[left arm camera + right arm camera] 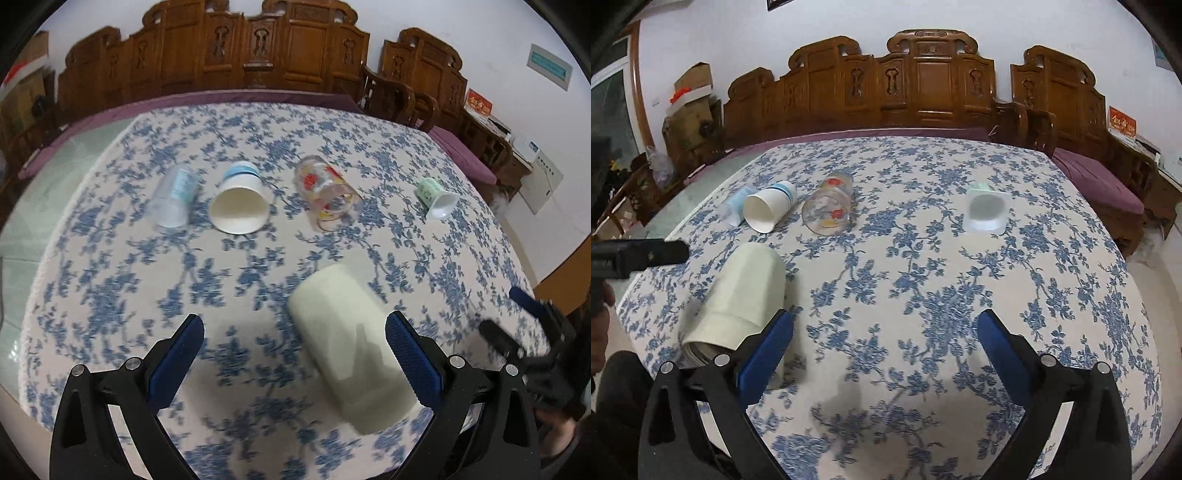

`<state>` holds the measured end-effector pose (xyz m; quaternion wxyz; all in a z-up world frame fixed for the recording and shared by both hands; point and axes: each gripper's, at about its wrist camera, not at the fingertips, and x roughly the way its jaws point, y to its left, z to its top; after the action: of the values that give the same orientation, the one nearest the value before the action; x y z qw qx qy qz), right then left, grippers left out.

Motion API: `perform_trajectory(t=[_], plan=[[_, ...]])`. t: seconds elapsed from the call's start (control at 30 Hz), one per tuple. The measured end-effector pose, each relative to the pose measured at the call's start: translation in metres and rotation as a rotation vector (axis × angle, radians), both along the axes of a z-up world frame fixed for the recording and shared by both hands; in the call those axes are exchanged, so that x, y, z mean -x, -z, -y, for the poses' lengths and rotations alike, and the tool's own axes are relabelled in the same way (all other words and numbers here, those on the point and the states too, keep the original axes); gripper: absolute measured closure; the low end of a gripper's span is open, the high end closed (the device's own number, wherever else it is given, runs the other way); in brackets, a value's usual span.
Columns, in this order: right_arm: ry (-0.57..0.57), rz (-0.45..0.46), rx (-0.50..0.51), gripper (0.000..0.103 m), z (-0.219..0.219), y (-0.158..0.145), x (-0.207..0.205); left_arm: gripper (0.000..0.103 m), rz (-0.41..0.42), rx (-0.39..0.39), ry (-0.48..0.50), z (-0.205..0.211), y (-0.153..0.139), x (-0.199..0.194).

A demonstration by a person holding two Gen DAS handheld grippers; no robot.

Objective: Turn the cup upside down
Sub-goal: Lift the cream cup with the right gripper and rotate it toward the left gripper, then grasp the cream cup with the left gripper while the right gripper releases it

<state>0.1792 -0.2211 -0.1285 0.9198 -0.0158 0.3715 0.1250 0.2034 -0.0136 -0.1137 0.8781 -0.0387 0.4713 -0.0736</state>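
Note:
A pale green cup [347,347] lies on its side on the floral tablecloth, between the tips of my open left gripper [295,332], nearer the right finger. It also shows in the right wrist view [742,299], left of my open, empty right gripper [886,325]. Farther back lie a clear plastic cup [173,195], a white paper cup [240,199], a flowered glass [328,195] and a small green cup [436,195], all on their sides.
The table [923,280] is covered with a blue floral cloth. Carved wooden benches [923,85] with purple cushions stand behind it. The right gripper's body shows at the right edge of the left wrist view [535,343].

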Motion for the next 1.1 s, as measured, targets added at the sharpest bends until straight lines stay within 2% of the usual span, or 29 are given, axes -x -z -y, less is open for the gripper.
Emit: perform_trajectory(t=[0.27, 0.6, 0.73, 0.93, 1.1], plan=[[-0.005, -0.011, -0.011, 0.003, 0.009, 0.01, 0.0, 0.015, -0.154, 0.104, -0.052, 0.017, 0.026, -0.026], [0.012, -0.006, -0.064, 0.003, 0.019, 0.006, 0.0, 0.017, -0.295, 0.16, -0.103, 0.029, 0.05, -0.043], [0.008, -0.008, -0.074, 0.003, 0.019, 0.005, 0.0, 0.018, -0.328, 0.138, -0.107, 0.034, 0.057, -0.051], [0.006, -0.009, -0.091, 0.003, 0.021, 0.004, 0.001, 0.018, -0.386, 0.144, -0.099, 0.039, 0.069, -0.06], [0.007, -0.018, -0.114, 0.003, 0.022, 0.004, -0.001, 0.019, -0.385, 0.124, -0.086, 0.044, 0.069, -0.062]])
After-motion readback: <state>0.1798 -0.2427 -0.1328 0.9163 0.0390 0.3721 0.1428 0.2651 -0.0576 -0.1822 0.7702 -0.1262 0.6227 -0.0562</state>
